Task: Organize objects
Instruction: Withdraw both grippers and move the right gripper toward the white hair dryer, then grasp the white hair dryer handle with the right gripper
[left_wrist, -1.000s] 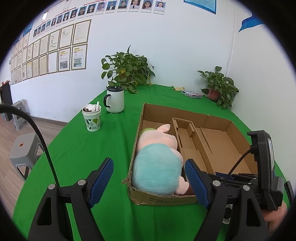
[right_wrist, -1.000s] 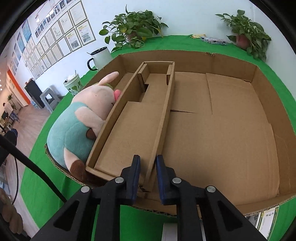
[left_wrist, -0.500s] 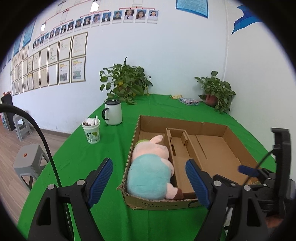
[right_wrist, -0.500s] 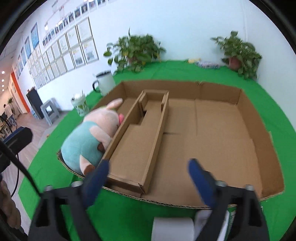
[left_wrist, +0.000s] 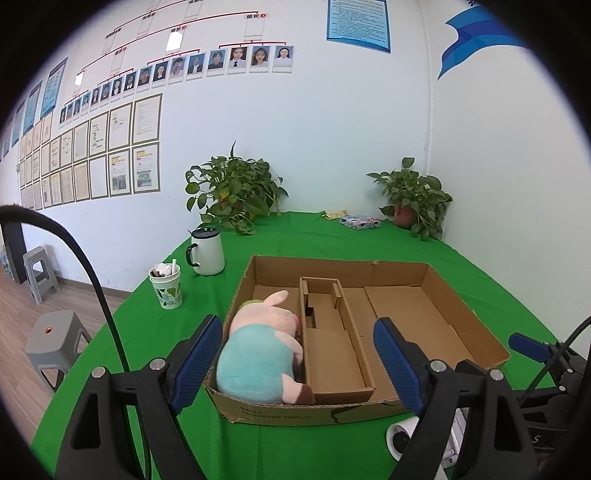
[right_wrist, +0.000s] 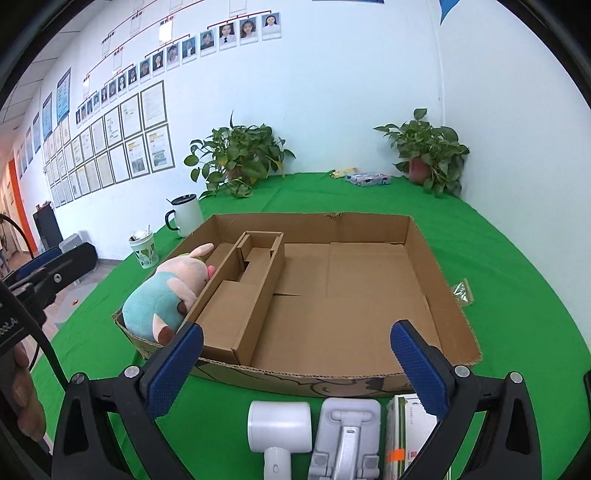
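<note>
A shallow cardboard box (left_wrist: 454, 317) (right_wrist: 439, 291) lies on the green table, with a cardboard divider tray (left_wrist: 332, 343) (right_wrist: 240, 299) inside it. A plush pig (left_wrist: 262, 350) (right_wrist: 166, 295) lies in the box's left compartment. My left gripper (left_wrist: 299, 365) is open and empty, above the box's near edge. My right gripper (right_wrist: 295, 369) is open and empty, in front of the box. Below it lie a white hair dryer (right_wrist: 277, 432), a grey stand (right_wrist: 347, 439) and a small carton (right_wrist: 406, 439).
A white mug (left_wrist: 207, 251) and a paper cup (left_wrist: 166, 284) stand left of the box. Two potted plants (left_wrist: 232, 192) (left_wrist: 413, 199) stand at the back. A small packet (right_wrist: 461, 291) lies right of the box. Grey stools (left_wrist: 55, 339) stand on the floor, left.
My right gripper opened from shut and pulled back out of the box, bringing the hair dryer, stand and carton into view. My left gripper also drew back and up.
</note>
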